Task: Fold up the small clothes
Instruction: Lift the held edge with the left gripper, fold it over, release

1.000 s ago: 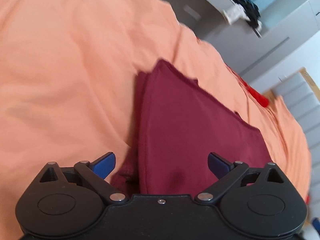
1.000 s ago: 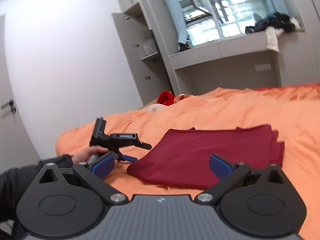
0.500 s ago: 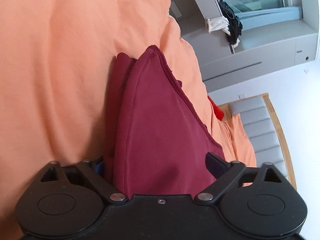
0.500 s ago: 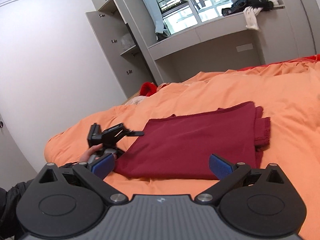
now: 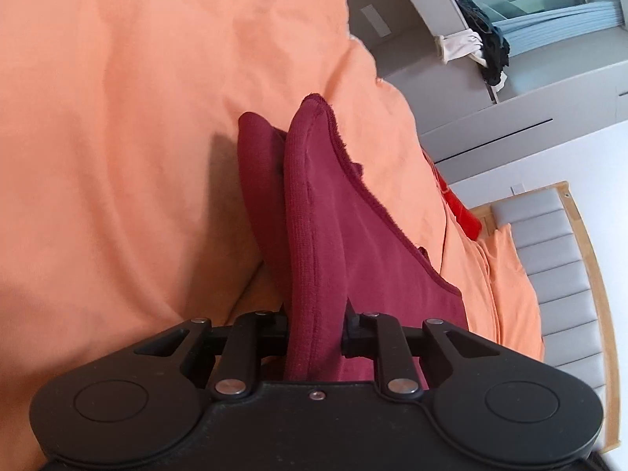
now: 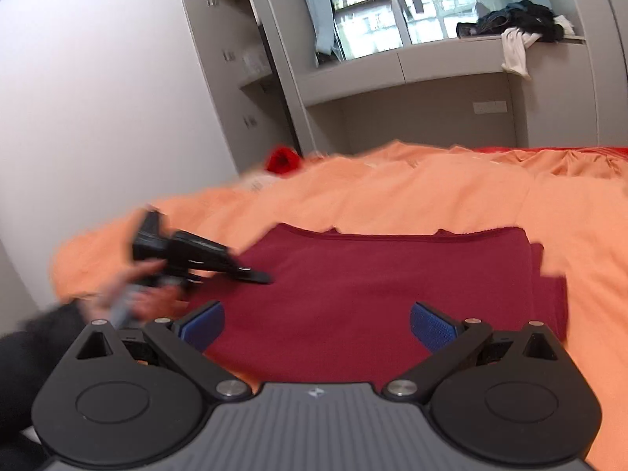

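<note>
the left gripper [image 5: 316, 327], open a second ago, is now clamped on the near edge of the maroon garment [image 6: 373, 294] lying on the orange bedspread [image 6: 490, 200] — likely a fold starting; the right gripper [image 6: 316, 324] hovers, jaws apart.

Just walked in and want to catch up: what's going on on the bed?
A person is folding a dark red garment on an orange bedspread, with a handheld gripper in each hand. The left gripper is shut on the garment's edge, near a corner. The right gripper is open, its blue pads clear of the cloth, above the garment's near edge. The garment lies folded in layers. The blur in the right view makes finer detail hard to read.
</note>
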`<move>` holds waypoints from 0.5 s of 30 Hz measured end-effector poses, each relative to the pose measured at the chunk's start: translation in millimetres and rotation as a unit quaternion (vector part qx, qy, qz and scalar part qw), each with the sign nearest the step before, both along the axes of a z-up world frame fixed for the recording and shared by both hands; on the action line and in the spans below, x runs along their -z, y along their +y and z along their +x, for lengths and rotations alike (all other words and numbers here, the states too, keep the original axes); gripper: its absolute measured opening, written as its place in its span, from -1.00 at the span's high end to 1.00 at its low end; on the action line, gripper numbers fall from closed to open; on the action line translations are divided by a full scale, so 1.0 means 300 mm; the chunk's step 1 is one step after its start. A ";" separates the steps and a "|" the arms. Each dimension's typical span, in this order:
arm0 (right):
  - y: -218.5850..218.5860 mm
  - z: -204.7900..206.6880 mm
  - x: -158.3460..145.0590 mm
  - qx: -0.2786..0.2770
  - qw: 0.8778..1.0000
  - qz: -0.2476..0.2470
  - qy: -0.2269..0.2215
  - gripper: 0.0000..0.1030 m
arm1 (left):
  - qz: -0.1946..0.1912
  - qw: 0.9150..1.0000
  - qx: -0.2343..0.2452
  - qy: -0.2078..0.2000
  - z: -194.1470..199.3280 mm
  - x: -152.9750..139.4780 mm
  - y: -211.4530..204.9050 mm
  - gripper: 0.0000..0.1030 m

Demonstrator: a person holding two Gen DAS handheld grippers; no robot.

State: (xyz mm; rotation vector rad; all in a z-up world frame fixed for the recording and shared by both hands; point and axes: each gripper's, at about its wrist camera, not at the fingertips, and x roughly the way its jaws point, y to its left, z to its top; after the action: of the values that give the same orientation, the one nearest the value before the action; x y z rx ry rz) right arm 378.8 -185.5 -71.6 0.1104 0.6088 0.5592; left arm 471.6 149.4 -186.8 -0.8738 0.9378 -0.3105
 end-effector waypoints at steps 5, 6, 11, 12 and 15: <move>0.175 0.329 0.092 -0.011 0.996 -0.047 0.076 0.39 | -0.011 1.000 -0.002 -0.010 -0.002 -0.029 0.016 0.59; 0.206 0.378 0.113 -0.009 0.994 -0.063 0.090 0.70 | -0.011 1.000 -0.001 -0.013 -0.003 -0.034 0.015 0.59; 0.298 0.463 0.243 -0.005 0.980 -0.146 0.132 0.94 | 0.006 0.999 0.020 -0.029 -0.007 -0.081 -0.008 0.62; 0.306 0.450 0.245 -0.008 0.981 -0.153 0.119 0.94 | 0.014 0.999 0.017 -0.031 -0.009 -0.089 -0.015 0.63; 0.231 0.367 0.175 -0.001 0.991 -0.096 0.097 0.93 | 0.027 0.999 0.011 -0.036 -0.026 -0.110 -0.019 0.64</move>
State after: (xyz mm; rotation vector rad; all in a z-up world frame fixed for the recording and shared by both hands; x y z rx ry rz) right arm 489.0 -116.2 -124.0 -0.0176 0.8483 0.4934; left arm 463.8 143.6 -153.6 -0.7976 0.8866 -0.3324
